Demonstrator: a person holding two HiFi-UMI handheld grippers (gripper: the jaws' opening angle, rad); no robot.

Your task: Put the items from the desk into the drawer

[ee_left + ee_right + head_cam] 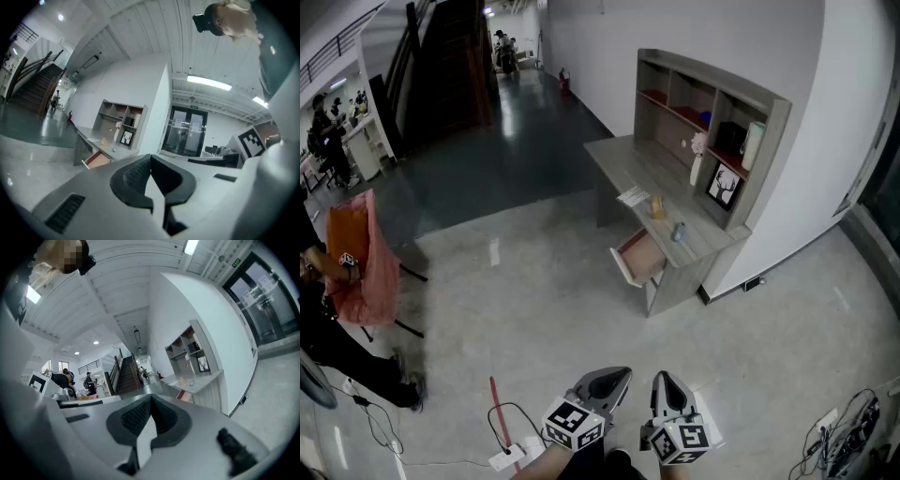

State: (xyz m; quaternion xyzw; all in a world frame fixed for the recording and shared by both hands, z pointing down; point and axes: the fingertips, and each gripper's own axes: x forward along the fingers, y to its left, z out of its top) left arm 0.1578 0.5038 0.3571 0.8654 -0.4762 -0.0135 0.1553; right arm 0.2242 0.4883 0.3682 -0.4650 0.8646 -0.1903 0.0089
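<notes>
A grey desk [623, 159] with a shelf hutch stands against the white wall, far from me across the floor. Its drawer [639, 260] is pulled out and shows a reddish inside. On the desktop lie a white paper [633, 197], a small yellow item [657, 206] and a small blue-grey item [680, 232]. My left gripper [619, 377] and right gripper [666, 382] are at the bottom of the head view, both shut and holding nothing. In the left gripper view the gripper [150, 157] points level toward the desk [93, 136]; the right gripper [151, 399] does likewise toward the desk [192, 383].
A framed deer picture [724, 185], a white vase [697, 161] and a pale canister [754, 143] stand in the hutch. A chair with orange cloth [364, 262] is at left. Cables and a power strip [508, 457] lie on the floor near my feet. Stairs [455, 56] rise behind.
</notes>
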